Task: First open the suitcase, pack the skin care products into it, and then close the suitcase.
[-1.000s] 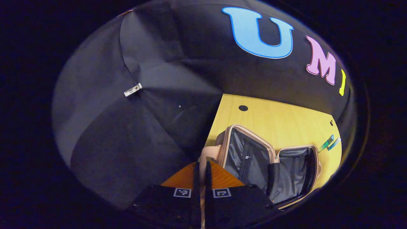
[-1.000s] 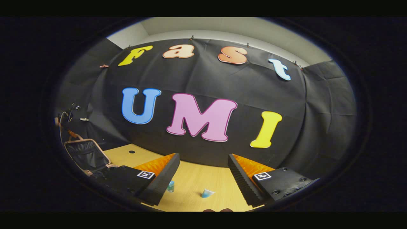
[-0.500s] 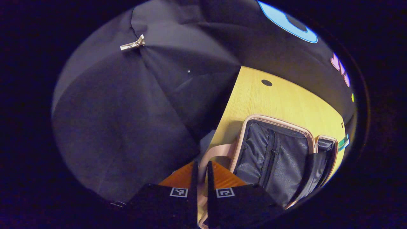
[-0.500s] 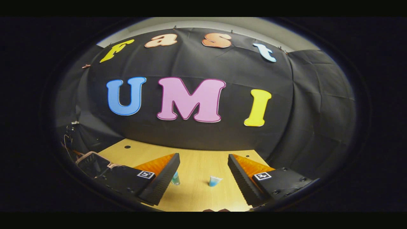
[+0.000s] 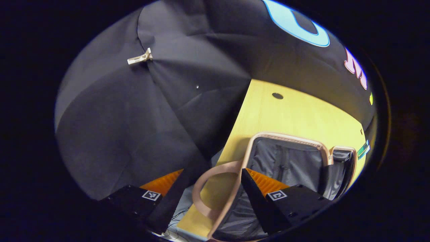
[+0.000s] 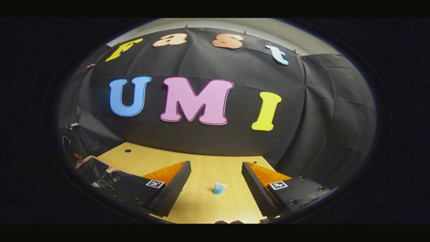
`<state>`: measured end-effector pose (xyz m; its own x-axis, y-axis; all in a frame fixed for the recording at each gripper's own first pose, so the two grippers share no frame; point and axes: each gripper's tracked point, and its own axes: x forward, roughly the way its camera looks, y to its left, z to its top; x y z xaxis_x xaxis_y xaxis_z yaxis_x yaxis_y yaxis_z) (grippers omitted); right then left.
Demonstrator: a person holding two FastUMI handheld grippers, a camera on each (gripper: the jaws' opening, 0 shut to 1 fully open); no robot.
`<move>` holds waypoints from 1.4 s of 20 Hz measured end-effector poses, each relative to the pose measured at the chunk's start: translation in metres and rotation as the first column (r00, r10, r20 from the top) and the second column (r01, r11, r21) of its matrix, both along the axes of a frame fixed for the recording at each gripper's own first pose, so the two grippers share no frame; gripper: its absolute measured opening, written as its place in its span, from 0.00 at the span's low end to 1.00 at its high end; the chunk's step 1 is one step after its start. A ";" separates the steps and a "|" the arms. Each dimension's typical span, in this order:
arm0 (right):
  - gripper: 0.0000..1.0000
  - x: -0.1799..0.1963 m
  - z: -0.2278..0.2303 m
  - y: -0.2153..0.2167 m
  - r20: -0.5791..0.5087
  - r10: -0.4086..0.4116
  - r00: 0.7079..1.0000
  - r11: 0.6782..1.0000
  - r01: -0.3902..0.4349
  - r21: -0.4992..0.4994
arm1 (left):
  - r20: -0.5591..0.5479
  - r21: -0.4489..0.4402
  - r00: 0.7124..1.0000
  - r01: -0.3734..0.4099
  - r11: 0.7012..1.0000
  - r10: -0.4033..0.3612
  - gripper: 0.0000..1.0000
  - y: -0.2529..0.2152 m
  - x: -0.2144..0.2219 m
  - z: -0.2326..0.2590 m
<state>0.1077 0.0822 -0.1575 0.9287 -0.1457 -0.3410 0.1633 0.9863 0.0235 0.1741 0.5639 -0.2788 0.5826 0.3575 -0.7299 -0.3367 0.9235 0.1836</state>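
With the suitcase lying open on the worktop:
Left gripper: I'm holding its fingers wide, empty, straddling the suitcase handle.
Right gripper: I'm keeping it spread, empty, aiming at the small tube right of the suitcase.
Tube: I'm judging it light, soft, slippery; pinching mid-body.

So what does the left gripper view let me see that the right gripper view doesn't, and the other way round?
Left gripper view: the suitcase handle looping between the open jaws of the left gripper, and a white clip on the cloth. Right gripper view: a small blue container standing on the table ahead of the right gripper, jaws open. Both: the open suitcase and the table.
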 end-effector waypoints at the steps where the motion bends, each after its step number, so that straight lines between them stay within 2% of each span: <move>1: 0.96 -0.001 -0.002 0.000 0.013 0.011 1.000 0.999 -0.011 -0.034 | 0.038 0.008 0.999 0.029 1.000 -0.029 0.99 -0.019 0.000 0.011; 4: 0.97 -0.005 -0.010 0.013 0.014 0.080 0.997 0.995 -0.078 -0.064 | 0.130 0.071 0.978 0.154 0.986 -0.162 0.98 -0.080 0.003 0.043; 6: 0.96 -0.009 -0.008 0.018 0.022 0.104 0.994 0.993 -0.102 -0.055 | 0.181 0.120 0.951 0.233 0.965 -0.252 0.98 -0.124 0.008 0.071; 10: 0.96 -0.012 -0.002 0.015 0.043 0.115 0.992 0.992 -0.113 -0.048 | 0.344 0.187 0.855 0.343 0.920 -0.389 0.97 -0.221 0.021 0.133; 14: 0.96 -0.019 0.000 -0.001 0.055 0.112 0.992 0.992 -0.108 -0.070 | 0.432 0.248 0.778 0.384 0.889 -0.456 0.98 -0.302 0.019 0.170; 16: 0.96 -0.025 -0.006 -0.007 0.048 0.111 0.993 0.992 -0.108 -0.061 | 0.474 0.259 0.727 0.426 0.867 -0.498 0.97 -0.351 0.021 0.183; 19: 0.96 -0.029 -0.018 -0.011 0.023 0.126 0.992 0.991 -0.125 -0.056 | 0.480 0.258 0.677 0.499 0.828 -0.558 0.97 -0.416 0.019 0.174; 21: 0.96 -0.029 -0.028 -0.011 0.005 0.152 0.988 0.987 -0.151 -0.056 | 0.501 0.208 0.637 0.569 0.796 -0.586 0.97 -0.468 0.012 0.161; 24: 0.96 -0.022 -0.043 -0.013 -0.005 0.182 0.983 0.982 -0.182 -0.051 | 0.491 0.144 0.613 0.643 0.752 -0.619 0.98 -0.529 0.009 0.126; 28: 0.96 -0.011 -0.071 -0.014 -0.033 0.206 0.978 0.979 -0.206 0.003 | 0.469 0.143 0.596 0.677 0.722 -0.652 0.98 -0.581 0.022 0.092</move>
